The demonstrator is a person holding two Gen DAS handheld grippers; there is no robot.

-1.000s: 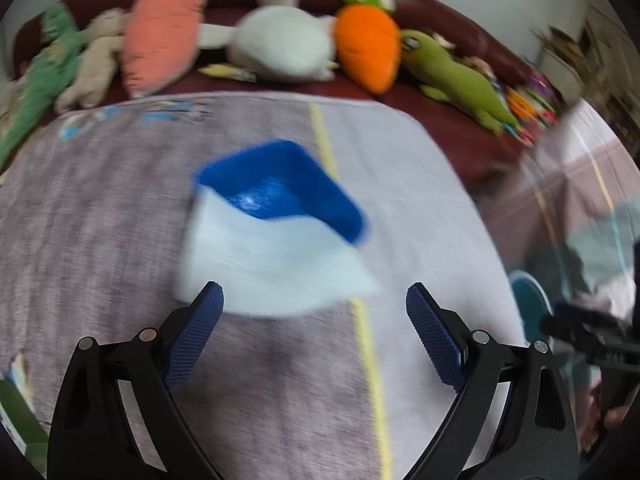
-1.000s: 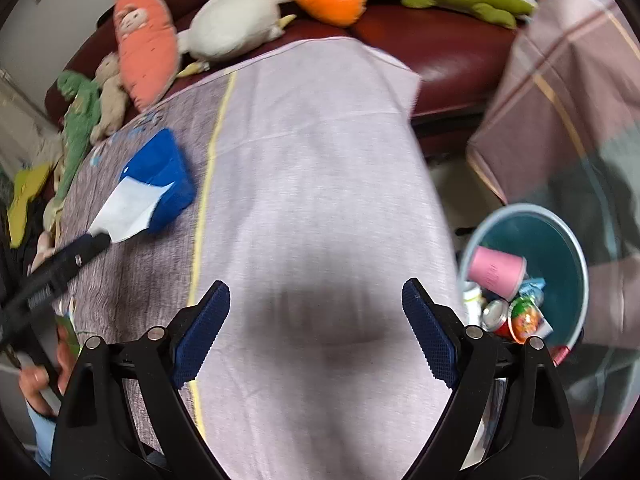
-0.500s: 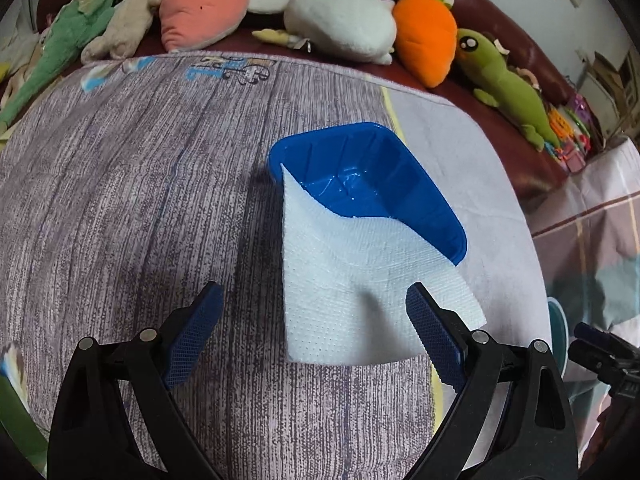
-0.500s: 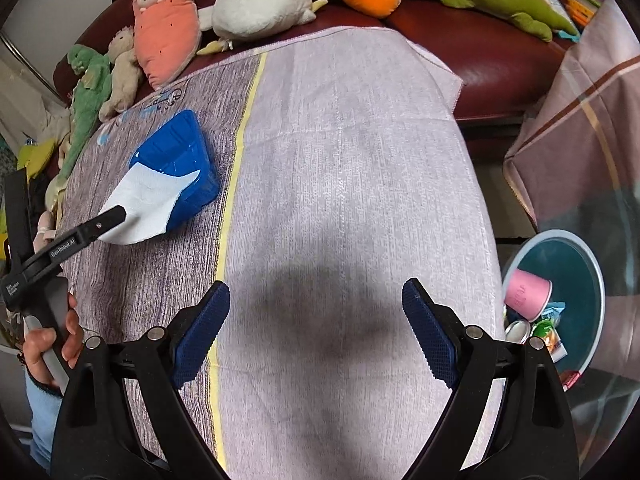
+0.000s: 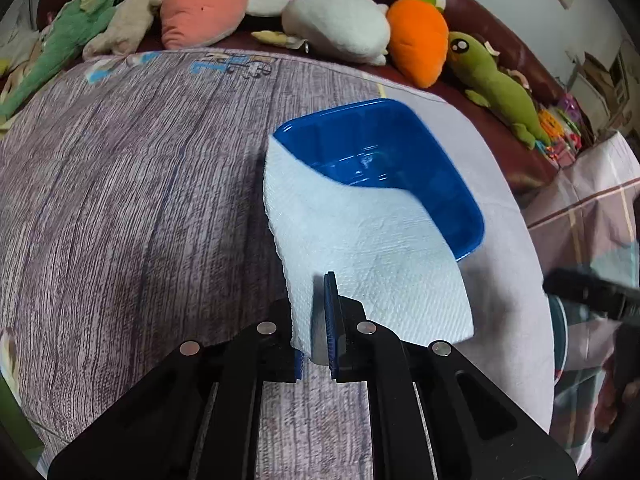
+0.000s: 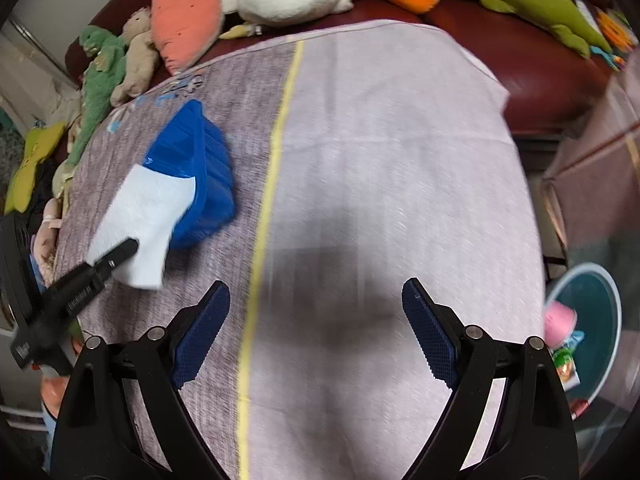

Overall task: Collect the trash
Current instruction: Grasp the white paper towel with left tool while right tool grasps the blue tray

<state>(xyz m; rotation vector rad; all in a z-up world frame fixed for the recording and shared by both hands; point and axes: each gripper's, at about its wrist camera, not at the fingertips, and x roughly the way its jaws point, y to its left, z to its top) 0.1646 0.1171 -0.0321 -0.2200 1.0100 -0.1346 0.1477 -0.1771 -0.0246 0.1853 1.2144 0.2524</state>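
Note:
A white paper towel lies draped over the near edge of a blue plastic tray on the cloth-covered table. My left gripper is shut on the towel's near edge. In the right wrist view the towel, the tray and the left gripper pinching the towel show at the left. My right gripper is open and empty above the table's middle.
A teal trash bin holding a pink cup and wrappers stands on the floor at the right. Several plush toys line the dark red sofa behind the table. A yellow stripe runs across the tablecloth.
My left gripper has moved forward to the towel and closed on its near edge. My right gripper has stayed open, with its view shifted slightly left of the bin.

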